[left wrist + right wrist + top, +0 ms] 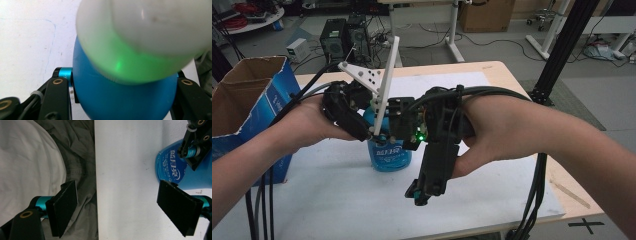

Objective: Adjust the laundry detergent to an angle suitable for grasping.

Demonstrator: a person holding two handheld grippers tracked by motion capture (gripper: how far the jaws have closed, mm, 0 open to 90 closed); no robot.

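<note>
1. In the high view, the left tongs (374, 134) reach in from the left and are clamped on the blue bottle (389, 155), which stands upright on the white sheet (337, 200) near the middle of the bench (507, 75).
2. The left gripper view shows what the high view hides: the bottle's (120, 100) blue shoulder sits squarely between the two black jaws, one at each side and touching it, and its pale cap (150, 32) looms blurred, tinted green along its lower rim.
3. The right tongs (418, 196) hang just right of the bottle, pointing down toward the near edge, jaws spread and holding nothing.
4. The right gripper view puts the sheet's (125, 182) near edge between its wide-apart pads (65, 205), with grey and white clothing beyond that edge; the bottle (170, 170), with white lettering on its label, stands at the right with the left tongs (192, 150) on it.
5. A blue cardboard box (247, 105), flaps open, stands at the bench's left edge, close to the left forearm.
6. The sheet covers most of the wooden top; bare wood shows along the far and right edges.
7. Behind the bench are computer towers (344, 37), loose cables and desk legs on a grey floor; a black post (562, 45) rises by the far right corner.
8. The sheet lies bare to the near left and to the right of the bottle.
</note>
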